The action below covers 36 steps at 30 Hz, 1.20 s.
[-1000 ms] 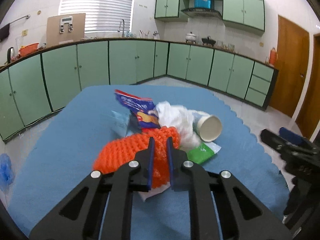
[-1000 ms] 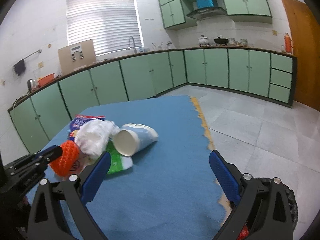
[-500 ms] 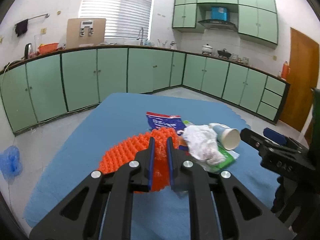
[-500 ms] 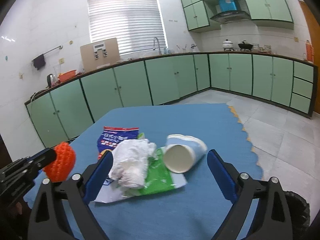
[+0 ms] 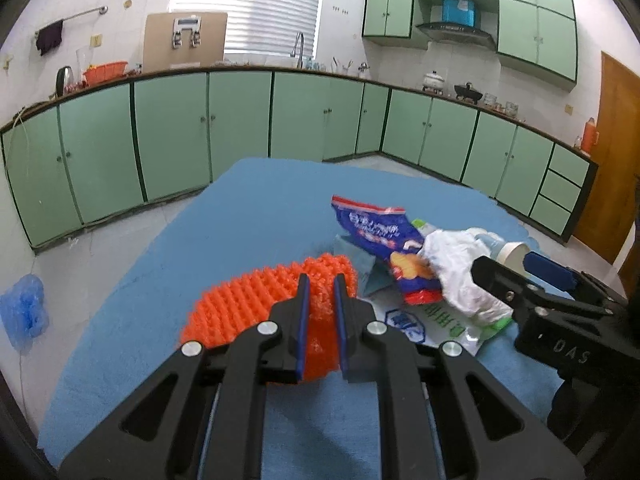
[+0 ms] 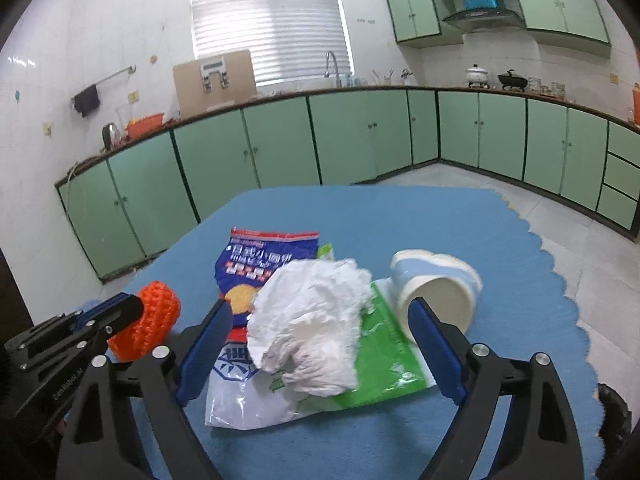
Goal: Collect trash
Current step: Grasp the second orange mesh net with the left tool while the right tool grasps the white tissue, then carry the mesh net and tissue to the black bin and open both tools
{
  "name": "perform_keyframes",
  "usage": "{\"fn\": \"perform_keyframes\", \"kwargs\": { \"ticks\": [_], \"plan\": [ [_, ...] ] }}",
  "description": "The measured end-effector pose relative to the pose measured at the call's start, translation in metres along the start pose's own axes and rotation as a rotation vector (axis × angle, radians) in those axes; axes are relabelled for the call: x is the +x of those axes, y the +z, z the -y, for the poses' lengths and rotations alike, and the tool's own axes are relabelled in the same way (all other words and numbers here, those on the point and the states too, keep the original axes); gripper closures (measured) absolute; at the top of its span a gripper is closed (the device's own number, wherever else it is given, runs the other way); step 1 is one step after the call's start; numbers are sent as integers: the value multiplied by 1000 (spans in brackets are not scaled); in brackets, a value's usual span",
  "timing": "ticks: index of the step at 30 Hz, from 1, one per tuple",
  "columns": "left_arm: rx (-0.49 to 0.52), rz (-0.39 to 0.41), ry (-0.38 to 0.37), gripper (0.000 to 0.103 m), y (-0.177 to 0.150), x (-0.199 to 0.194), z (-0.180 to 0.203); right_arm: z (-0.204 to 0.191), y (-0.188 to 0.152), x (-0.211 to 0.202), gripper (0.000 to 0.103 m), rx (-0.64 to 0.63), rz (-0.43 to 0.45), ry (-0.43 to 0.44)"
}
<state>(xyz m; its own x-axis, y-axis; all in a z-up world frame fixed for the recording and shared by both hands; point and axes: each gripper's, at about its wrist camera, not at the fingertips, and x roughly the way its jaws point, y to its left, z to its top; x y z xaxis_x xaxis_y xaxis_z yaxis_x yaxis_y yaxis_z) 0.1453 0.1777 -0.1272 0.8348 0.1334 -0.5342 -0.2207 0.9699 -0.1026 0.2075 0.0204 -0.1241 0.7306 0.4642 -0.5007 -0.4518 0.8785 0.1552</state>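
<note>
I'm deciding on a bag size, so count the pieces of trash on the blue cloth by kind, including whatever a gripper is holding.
Orange foam net, held in the left gripper: 1
Crumpled white tissue wad: 1
Paper cup, on its side: 1
Snack wrappers, blue and green-and-white: 2
Folded light-blue paper scrap: 1
Total: 6

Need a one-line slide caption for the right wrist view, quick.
Open right gripper poised over crumpled white paper and tipped paper cup; left gripper clamps orange mesh.
</note>
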Motion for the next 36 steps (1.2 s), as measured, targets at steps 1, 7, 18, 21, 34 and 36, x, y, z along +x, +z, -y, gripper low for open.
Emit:
{"fn": "perform_keyframes", "kwargs": {
  "ticks": [1,7,18,21,34,36],
  "plan": [
    [-4,-15,-8,89,-2,4,-2,-1,0,3,19,-2,-13,4],
    [-2,-75,13,63,-13,20,-5,-1,0,16,31,3,-73,24],
    [-6,-104,46,68,-9,28,-11,5,-5,22,75,27,-133,86],
    [-14,-97,43,81,-8,26,-11,2,-6,14,78,7,-119,90],
    [-10,8,0,85,7,-17,8,21,5,-36,79,32,-21,105],
    [-9,28,-16,85,10,-27,13,23,7,-47,79,20,-1,98]
  ]
}}
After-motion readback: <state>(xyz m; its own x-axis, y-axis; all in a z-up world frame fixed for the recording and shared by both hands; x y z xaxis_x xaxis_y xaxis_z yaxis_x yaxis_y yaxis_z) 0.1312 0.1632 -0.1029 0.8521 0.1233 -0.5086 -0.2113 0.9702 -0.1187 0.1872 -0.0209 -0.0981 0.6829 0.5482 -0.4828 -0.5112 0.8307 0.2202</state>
